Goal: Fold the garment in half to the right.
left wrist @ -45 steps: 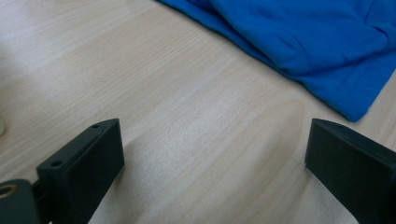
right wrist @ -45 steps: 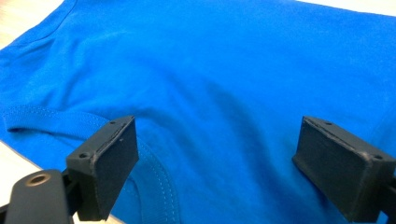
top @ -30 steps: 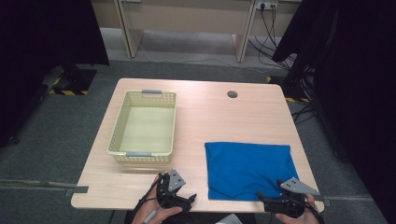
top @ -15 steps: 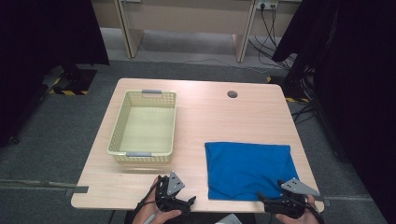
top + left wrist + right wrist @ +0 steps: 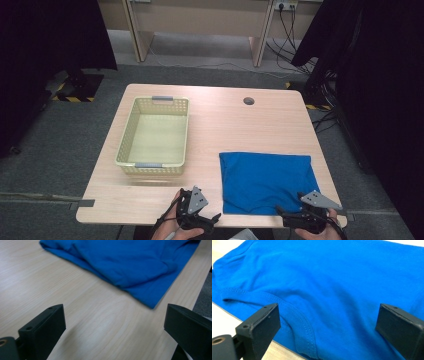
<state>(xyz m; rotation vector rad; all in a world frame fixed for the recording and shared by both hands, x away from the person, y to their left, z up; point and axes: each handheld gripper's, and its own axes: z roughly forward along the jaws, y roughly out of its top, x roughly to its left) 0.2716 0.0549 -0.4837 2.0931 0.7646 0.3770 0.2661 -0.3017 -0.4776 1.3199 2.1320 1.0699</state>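
Cloth first: we have a folded blue T-shirt (image 5: 267, 181) lying flat on the wooden table (image 5: 225, 125), just ahead of both grippers, and we read its folded state as the reason both tools sit low at the near edge.

Our right gripper (image 5: 292, 217) has its jaws spread wide and holds nothing. In the right gripper view the ribbed collar (image 5: 294, 315) of the shirt runs just above the inner jaw, and the shirt's near edge lies between the two jaws, so we judge this hand lined up to pinch that edge.

Our left gripper (image 5: 205, 222) is likewise released and empty, over bare wood. In the left gripper view the shirt's near corner (image 5: 152, 305) lies ahead of it and a little toward its outer jaw, near but apart.

Farther ahead of the left gripper stands a pale yellow plastic basket (image 5: 127, 145), empty, which we take to be the shirt's likely destination.
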